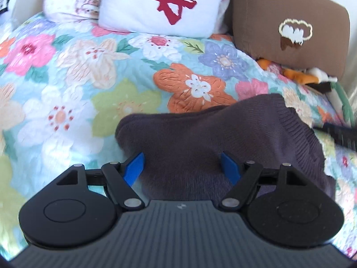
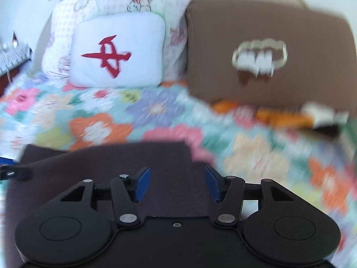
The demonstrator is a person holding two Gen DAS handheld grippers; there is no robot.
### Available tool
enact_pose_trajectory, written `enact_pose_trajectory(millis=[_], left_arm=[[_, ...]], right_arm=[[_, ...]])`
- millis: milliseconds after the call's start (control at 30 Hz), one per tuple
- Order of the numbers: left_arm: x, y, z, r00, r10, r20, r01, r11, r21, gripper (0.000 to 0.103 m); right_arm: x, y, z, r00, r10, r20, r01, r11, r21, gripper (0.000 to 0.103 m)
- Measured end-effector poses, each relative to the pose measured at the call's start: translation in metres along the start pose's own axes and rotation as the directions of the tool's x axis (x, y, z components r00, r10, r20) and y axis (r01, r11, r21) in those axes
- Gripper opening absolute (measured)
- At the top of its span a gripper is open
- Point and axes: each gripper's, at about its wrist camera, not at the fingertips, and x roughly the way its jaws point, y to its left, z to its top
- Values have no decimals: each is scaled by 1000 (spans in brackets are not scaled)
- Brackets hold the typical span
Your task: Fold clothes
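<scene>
The dark purple knit sweater point(image 1: 223, 138) is lying on the floral quilt point(image 1: 78, 71). The left gripper point(image 1: 181, 165) and right gripper point(image 2: 177, 184) are hovering wide open above it, holding nothing. Pillows are leaning behind.

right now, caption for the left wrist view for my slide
Left gripper, fingers open, over a dark purple sweater on a floral quilt.

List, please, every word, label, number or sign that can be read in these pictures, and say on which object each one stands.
No readable words, brand names or numbers appear in either view.
White pillow: a red brush-stroke emblem, a sign and not legible text.
Brown pillow: a stitched cloud-like picture, without letters.
Left gripper: a tiny mark on its grey body, too small to read.
Dark knit garment: no label visible.
</scene>
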Motion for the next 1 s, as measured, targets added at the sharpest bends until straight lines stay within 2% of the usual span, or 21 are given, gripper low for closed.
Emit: enact_pose_trajectory(millis=[33,100,167,233,267,300,367,433,500,567,667,767,867,933,967,1000], left_arm=[[-7,-2,-7,999,-40,-2,40,999,-2,76],[-18,-7,-23,993,-114,-15,114,993,-3,80],[-23,-14,-37,986,-160,-45,160,987,4,82],[-16,-22,-49,983,-143,-115,147,989,29,84],[-12,-24,-55,983,-126,-133,131,991,33,91],[-6,-24,-60,982,-112,-150,116,993,18,94],[4,-17,-68,971,-155,-184,141,986,-87,95],[12,-3,-73,954,-217,-207,168,958,-231,95],[10,5,-75,947,-247,-204,181,938,-295,95],[-2,5,-75,958,-228,-174,178,949,-260,94],[-26,-2,-72,977,-181,-116,168,980,-109,92],[-51,-8,-71,988,-139,-63,141,989,38,92],[-74,-6,-75,995,-86,-58,91,992,87,92],[-87,1,-76,995,-28,-96,36,996,78,93],[-89,6,-77,988,34,-154,-21,996,81,94],[-89,11,-77,968,108,-225,-89,992,94,94]], right_arm=[[-4,4,-15,996,71,-46,-69,997,40,59],[-10,14,-49,970,204,-135,-190,976,111,59],[-12,33,-74,966,187,-181,-179,982,58,59],[-13,53,-94,969,135,-209,-147,988,-42,59],[-13,62,-99,971,103,-214,-129,985,-113,59],[-12,70,-103,971,78,-226,-120,976,-179,59],[-7,73,-105,968,58,-244,-110,972,-207,59],[-7,68,-105,965,64,-254,-109,979,-169,59],[-13,64,-103,967,72,-244,-110,983,-148,59],[-30,59,-102,974,85,-212,-111,987,-114,59],[-54,50,-105,980,135,-143,-145,987,-64,59],[-69,48,-115,979,175,-101,-179,984,-26,59],[-72,60,-124,972,193,-136,-209,971,-113,60],[-79,68,-131,969,185,-161,-211,963,-167,60],[-84,70,-133,967,189,-173,-220,959,-181,60],[-89,71,-134,954,229,-192,-261,951,-165,60]])
